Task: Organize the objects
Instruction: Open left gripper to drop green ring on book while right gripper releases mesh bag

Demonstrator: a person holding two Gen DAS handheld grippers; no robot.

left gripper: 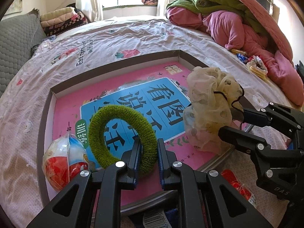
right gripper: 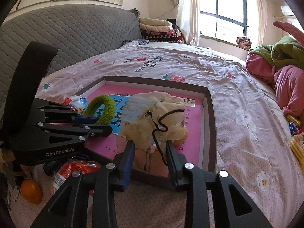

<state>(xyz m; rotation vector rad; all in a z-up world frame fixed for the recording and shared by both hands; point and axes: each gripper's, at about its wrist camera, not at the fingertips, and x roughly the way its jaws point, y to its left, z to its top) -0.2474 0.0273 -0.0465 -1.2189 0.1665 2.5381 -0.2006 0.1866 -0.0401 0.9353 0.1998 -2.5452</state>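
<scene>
Over the tray's (left gripper: 182,57) near edge the left gripper (left gripper: 148,157) clamps a green hair ring (left gripper: 106,125), soft and springy. At the right edge, the right gripper (right gripper: 150,152) stands partly open around a cream gauze scrunchie (right gripper: 161,106): light, limp, best pinched at its bunched middle.

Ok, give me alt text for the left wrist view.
The left gripper pinches a green scrunchie upright over a shallow box lined with a pink book. Beside it, the right gripper reaches a cream scrunchie, on a bed.
</scene>
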